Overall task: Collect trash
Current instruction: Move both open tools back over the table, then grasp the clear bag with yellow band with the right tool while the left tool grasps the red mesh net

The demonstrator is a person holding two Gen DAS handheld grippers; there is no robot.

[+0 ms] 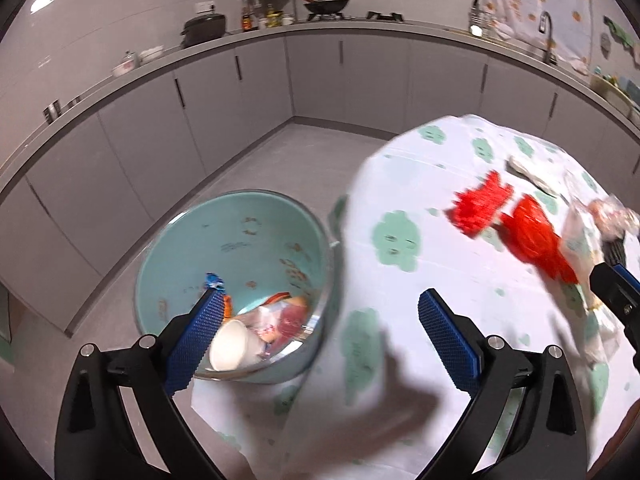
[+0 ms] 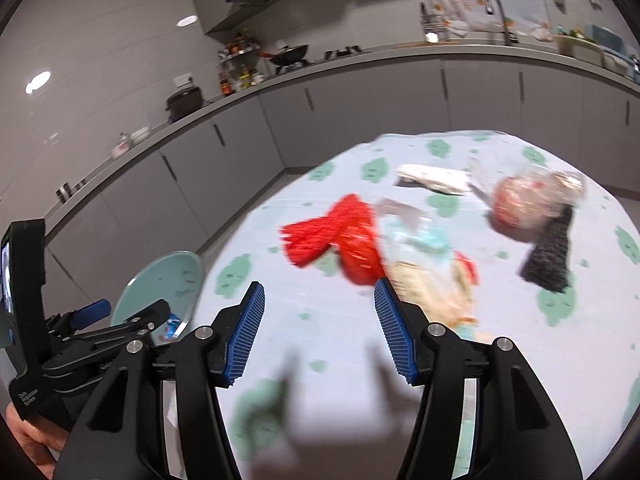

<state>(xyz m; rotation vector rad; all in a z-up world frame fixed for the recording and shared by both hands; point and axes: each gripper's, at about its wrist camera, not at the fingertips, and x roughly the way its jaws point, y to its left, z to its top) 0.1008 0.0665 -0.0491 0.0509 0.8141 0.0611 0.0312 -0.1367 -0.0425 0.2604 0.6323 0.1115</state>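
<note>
Gaping left tool (image 1: 320, 320) over trash bin (image 1: 192, 236)

Bin (image 1: 240, 240): glossy, smooth teal interior with a metal rim. Tablecloth (image 1: 440, 280): matt printed cloth. Gripper pads (image 1: 196, 336): textured blue rubber.

Each hand-held gripper, left (image 1: 320, 332) and right (image 2: 318, 330), has matte black arms with silver screws and blue ribbed finger pads (image 2: 245, 334) (white lettering marks the left handle); bare skin shows beneath.
</note>
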